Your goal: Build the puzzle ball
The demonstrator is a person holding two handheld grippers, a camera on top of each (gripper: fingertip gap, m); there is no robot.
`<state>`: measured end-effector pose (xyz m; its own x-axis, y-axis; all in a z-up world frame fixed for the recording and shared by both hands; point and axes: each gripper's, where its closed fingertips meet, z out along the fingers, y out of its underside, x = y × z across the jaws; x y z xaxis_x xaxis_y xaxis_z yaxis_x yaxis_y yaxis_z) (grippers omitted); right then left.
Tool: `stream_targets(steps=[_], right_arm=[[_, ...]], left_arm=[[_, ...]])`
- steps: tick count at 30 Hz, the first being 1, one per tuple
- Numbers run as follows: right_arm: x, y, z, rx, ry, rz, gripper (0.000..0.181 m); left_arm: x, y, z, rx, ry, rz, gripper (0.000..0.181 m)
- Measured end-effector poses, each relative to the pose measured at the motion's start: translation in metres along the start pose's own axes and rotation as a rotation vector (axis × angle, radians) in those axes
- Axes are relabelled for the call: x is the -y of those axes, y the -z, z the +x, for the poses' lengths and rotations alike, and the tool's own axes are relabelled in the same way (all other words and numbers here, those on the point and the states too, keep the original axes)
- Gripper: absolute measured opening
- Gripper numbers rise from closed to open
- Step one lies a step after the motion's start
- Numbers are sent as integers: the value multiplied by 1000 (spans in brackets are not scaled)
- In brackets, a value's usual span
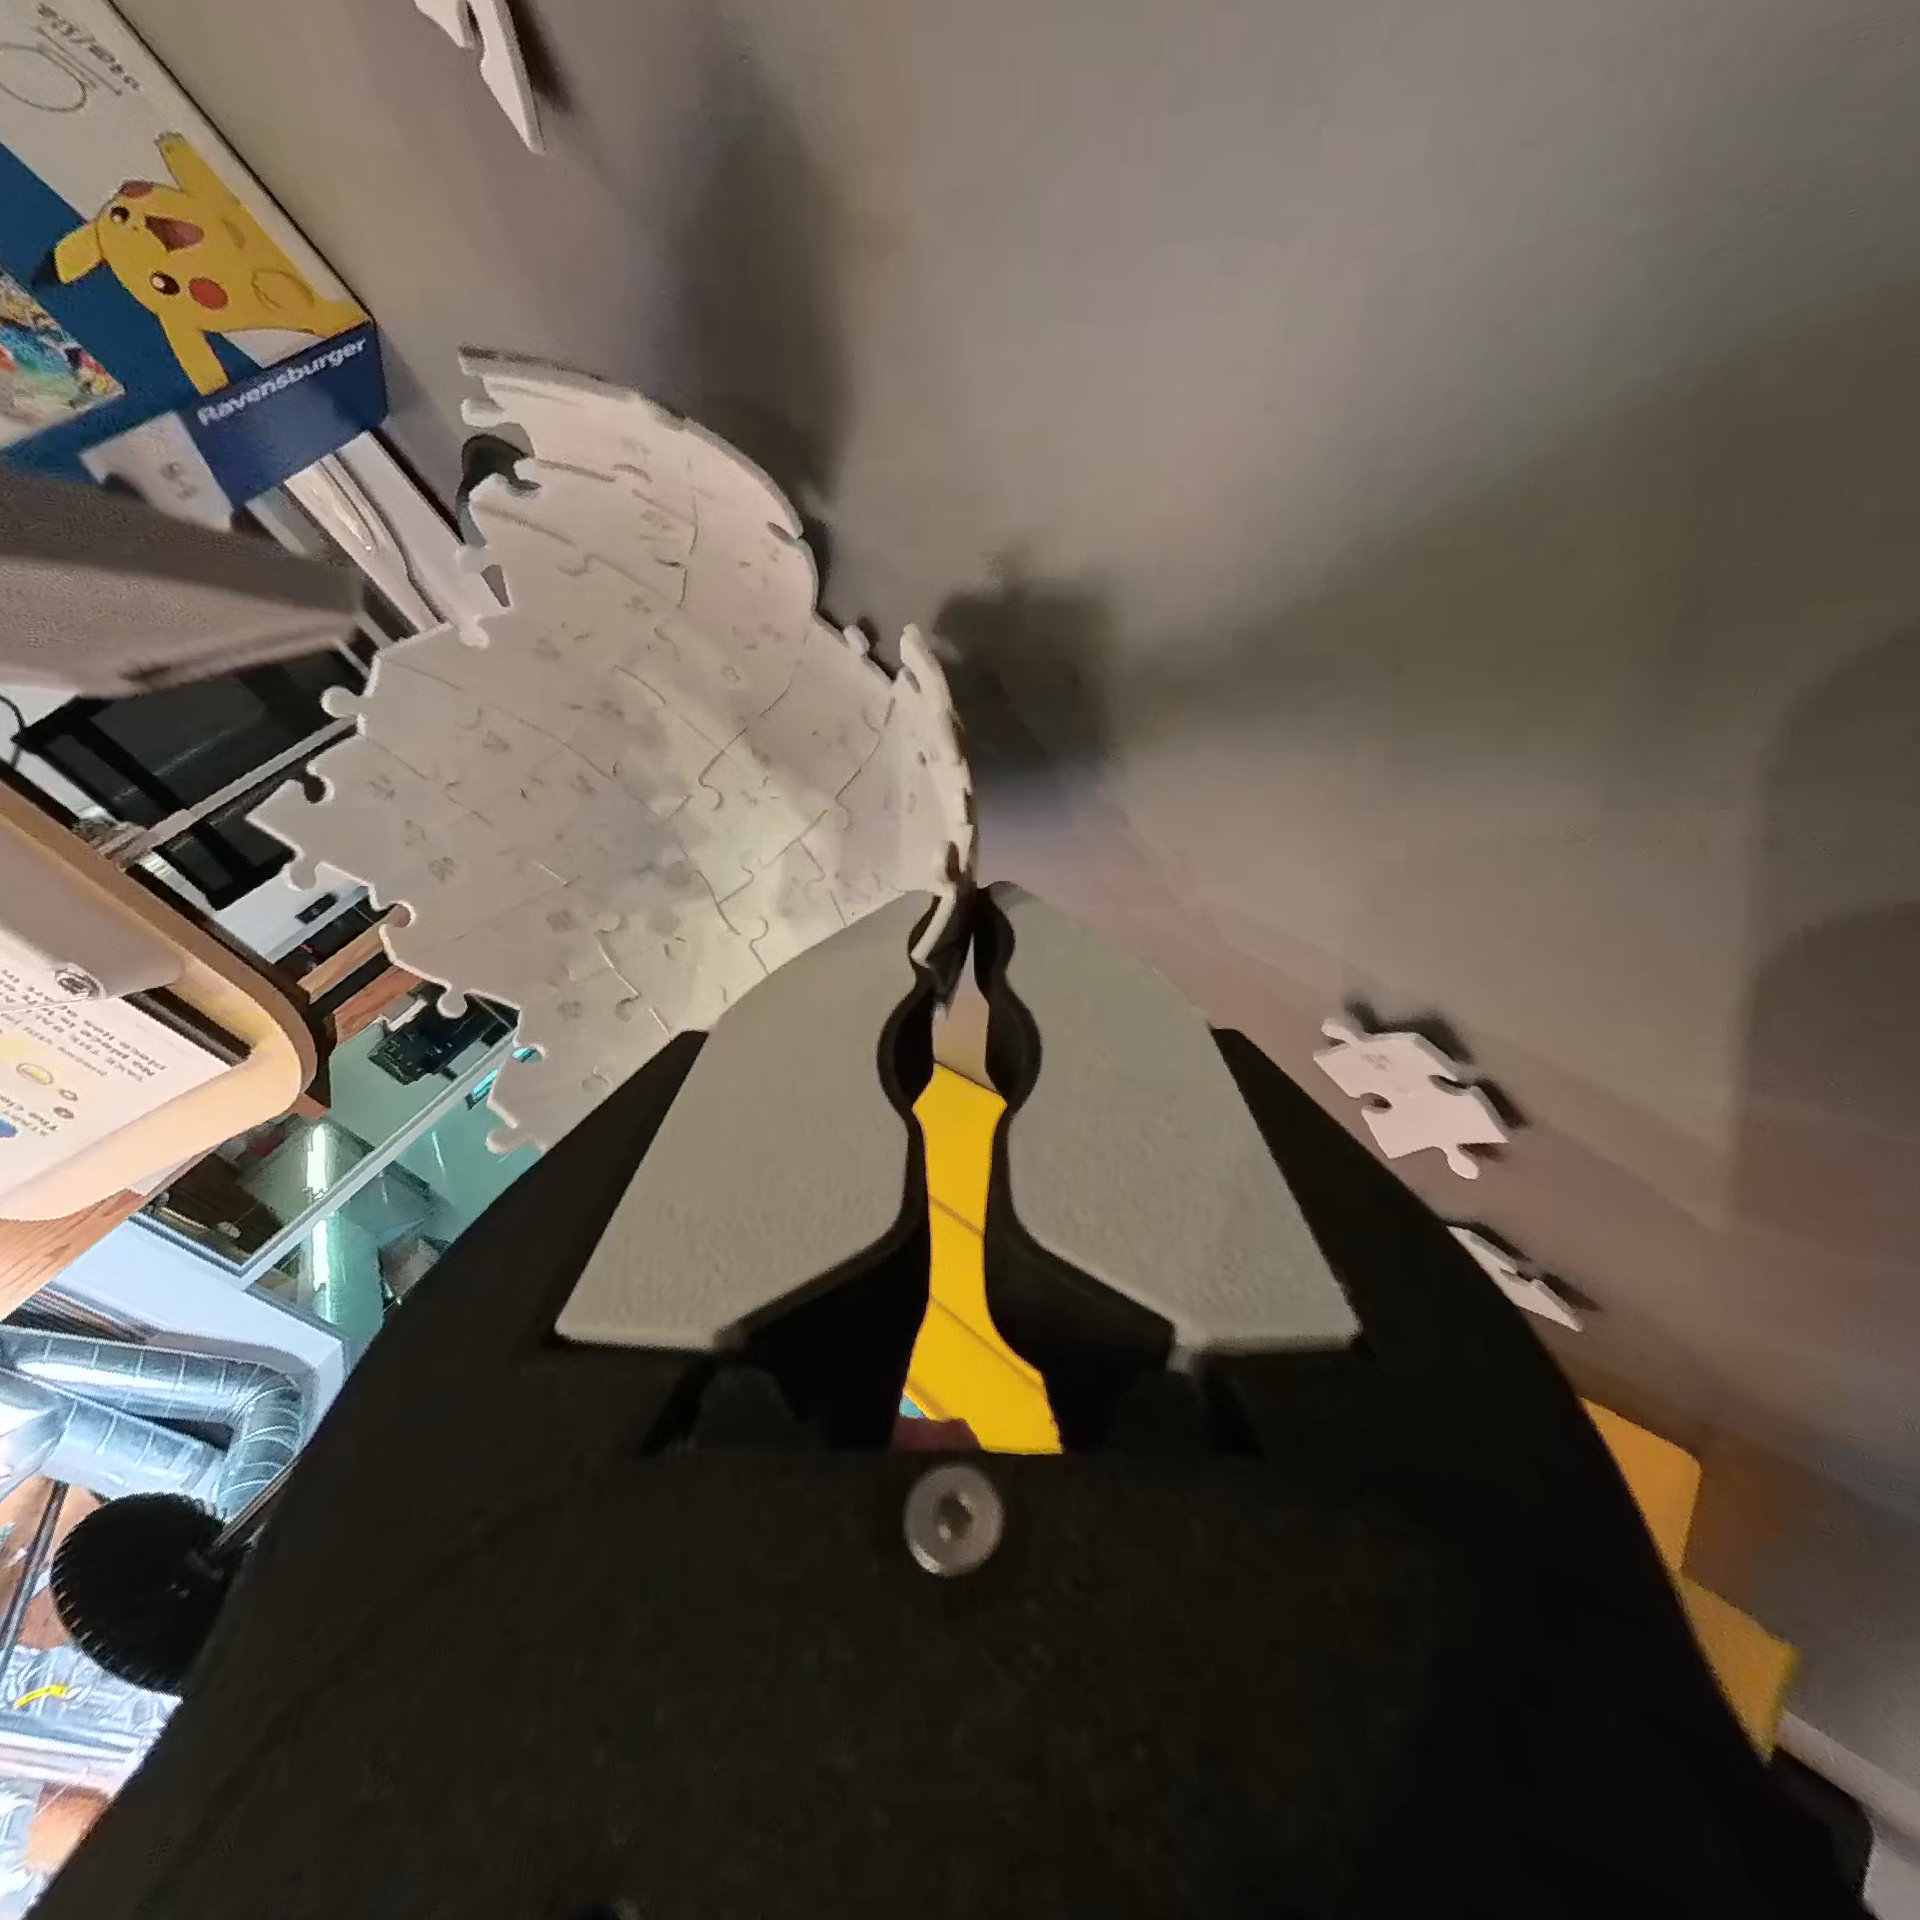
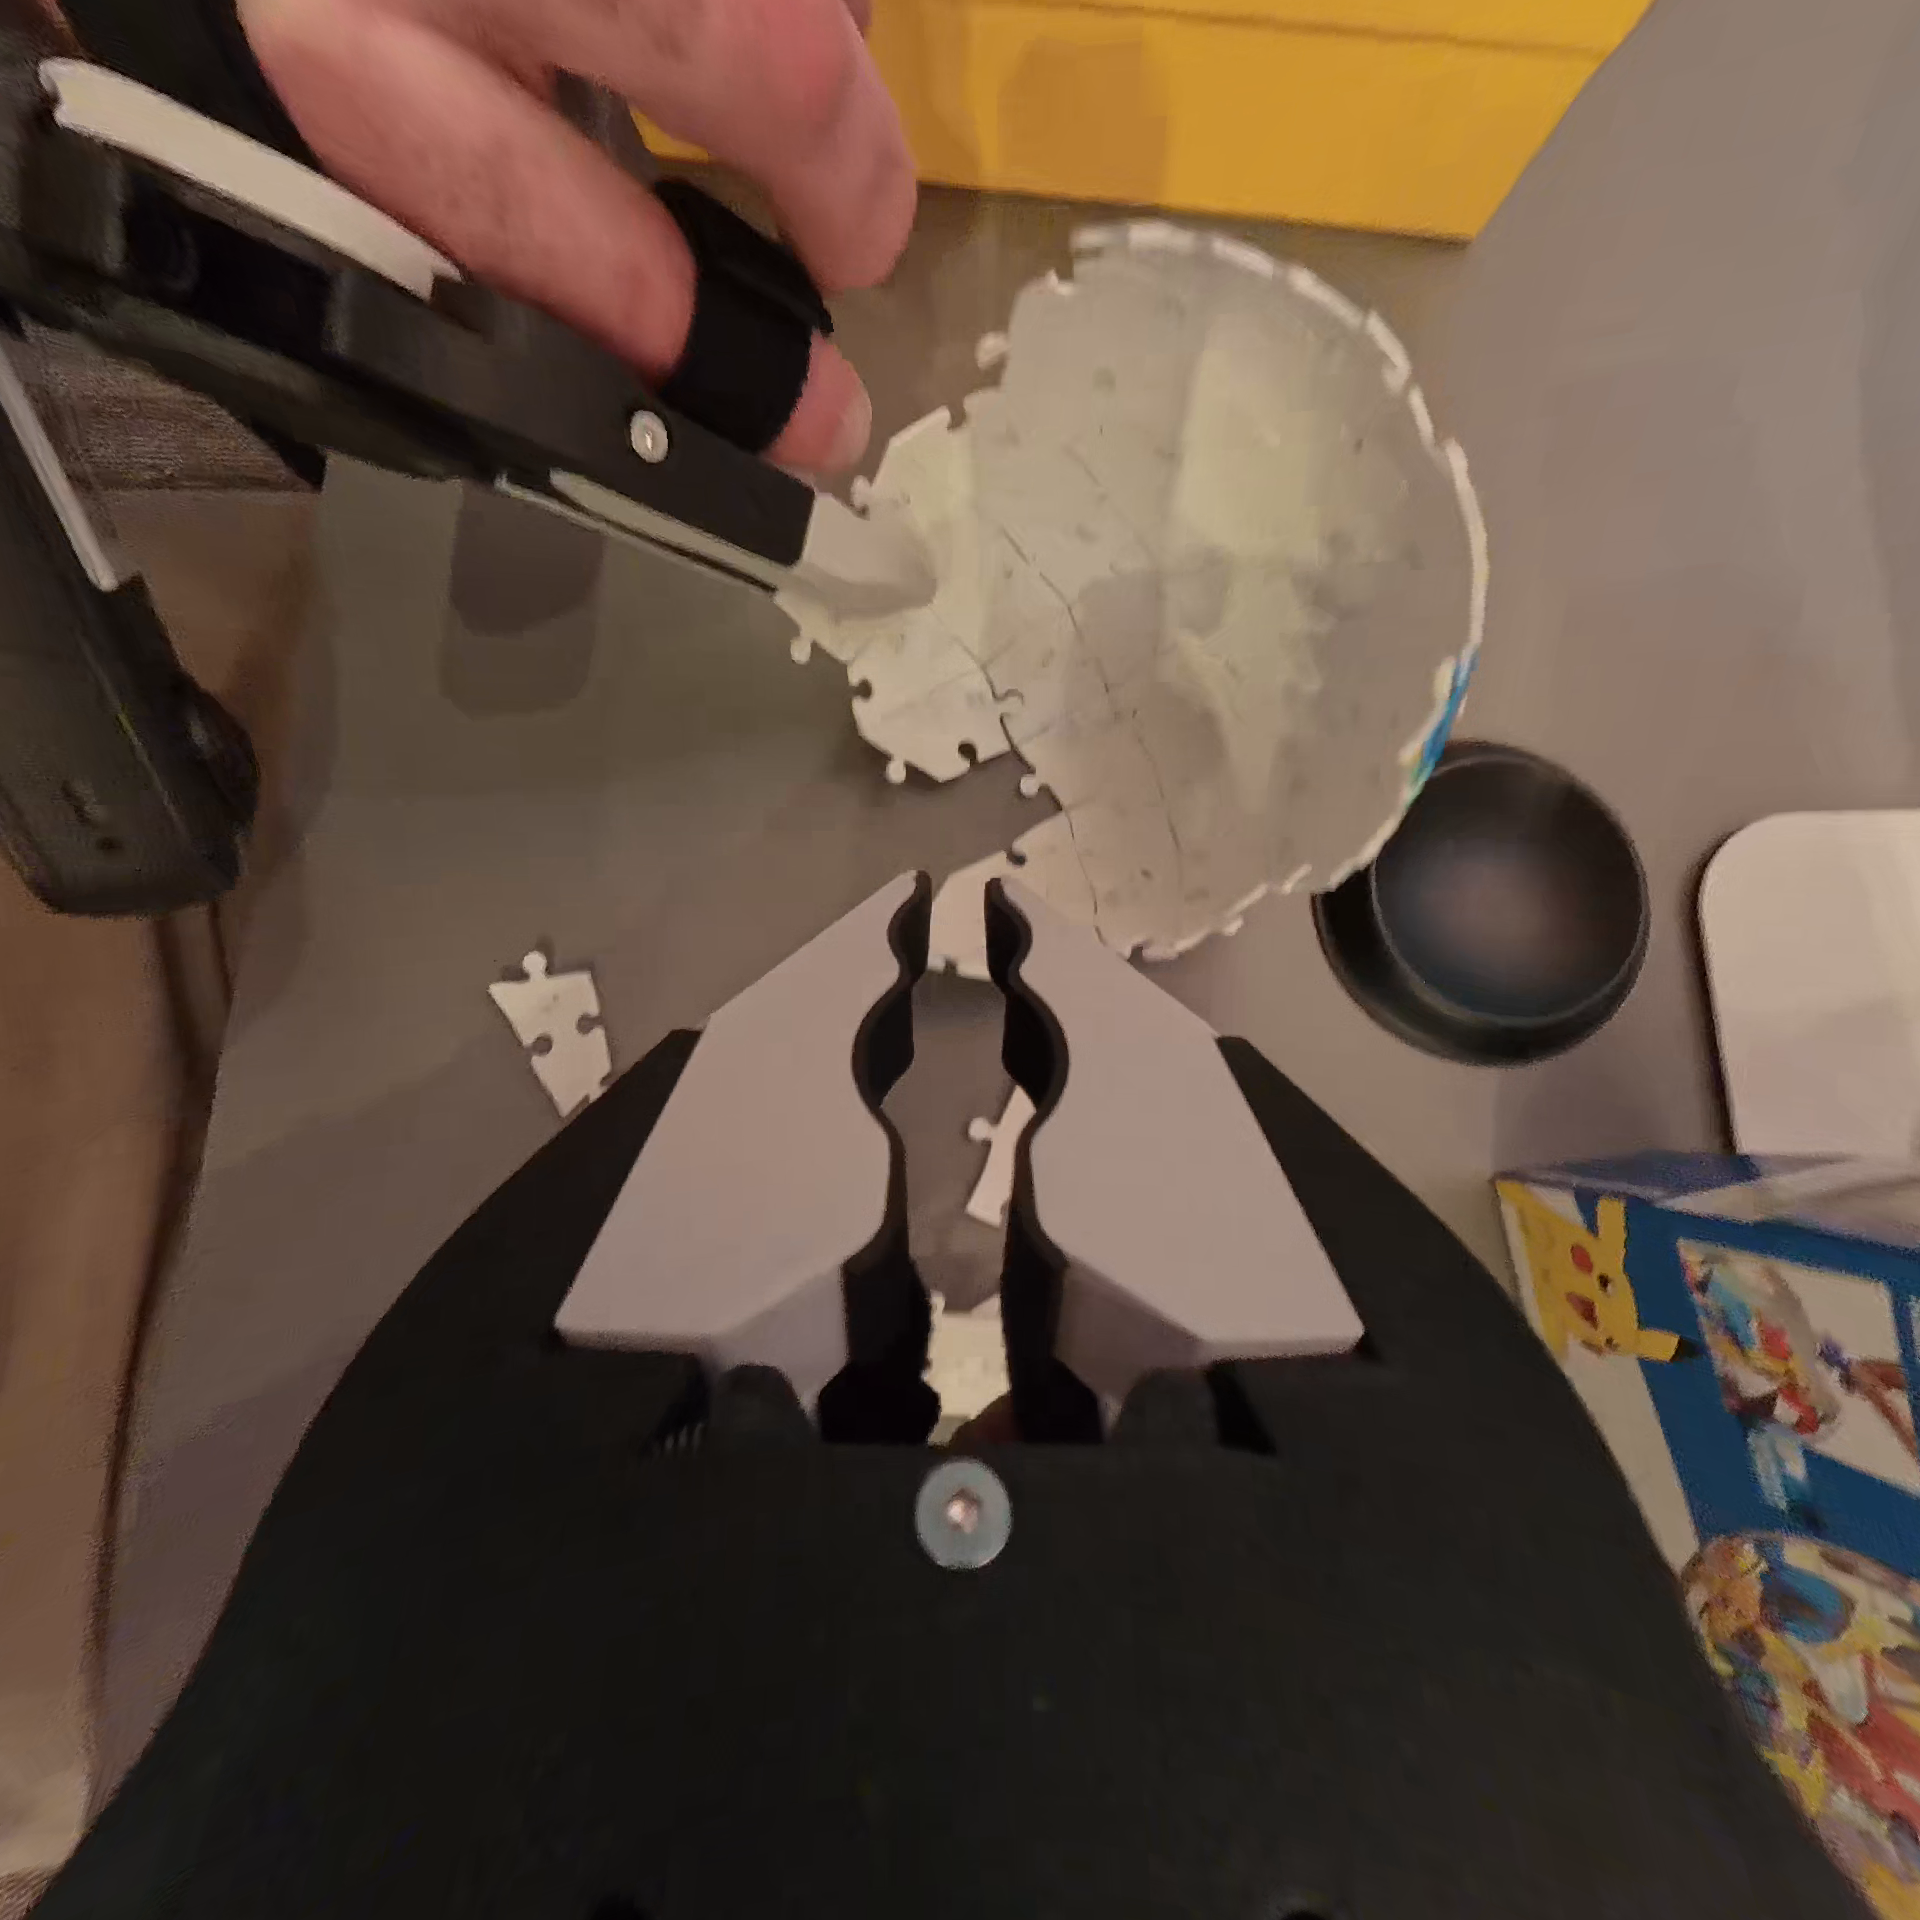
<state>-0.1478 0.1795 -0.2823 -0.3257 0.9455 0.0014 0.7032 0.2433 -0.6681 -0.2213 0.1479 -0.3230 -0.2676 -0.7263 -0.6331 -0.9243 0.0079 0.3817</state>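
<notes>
The half-built puzzle ball (image 1: 644, 748) is a white curved shell of joined pieces with a toothed rim, its hollow side facing me. It also shows in the right wrist view (image 2: 1195, 582), lifted over the grey table. My left gripper (image 1: 964, 914) is shut on the shell's rim; in the right wrist view the left gripper (image 2: 821, 582) comes in from the upper left, held by a hand (image 2: 582, 177). My right gripper (image 2: 954, 899) is just below a notch in the shell's near edge. Its jaws are nearly together, with a small white puzzle piece (image 2: 958, 930) between the tips.
Loose white pieces lie on the table (image 2: 551, 1029), (image 2: 997, 1153), (image 1: 1413, 1091). A black ring stand (image 2: 1486, 904) sits right of the shell. The blue puzzle box (image 2: 1766, 1403) is at the right, a yellow box (image 2: 1195, 104) behind, and a white pad (image 2: 1818, 977) at the right edge.
</notes>
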Motion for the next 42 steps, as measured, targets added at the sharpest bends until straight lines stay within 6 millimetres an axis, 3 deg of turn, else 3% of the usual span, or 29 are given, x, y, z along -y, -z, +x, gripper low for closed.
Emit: stream_targets(steps=[9,20,32,37,42], right_arm=[[9,-46,6,-111,130,-105,0],[8,-75,15,-72,194,-285,0],[0,-80,17,-35,195,-352,0],[-3,-81,16,-28,185,-364,0],[-4,-81,16,-23,172,-352,0]], left_arm=[[-5,1,-4,39,19,-21,11],[-5,-1,-2,55,0,-21,11],[-9,3,-4,77,25,-10,22],[-7,20,-17,117,66,19,30],[-18,43,-17,40,194,61,46]])
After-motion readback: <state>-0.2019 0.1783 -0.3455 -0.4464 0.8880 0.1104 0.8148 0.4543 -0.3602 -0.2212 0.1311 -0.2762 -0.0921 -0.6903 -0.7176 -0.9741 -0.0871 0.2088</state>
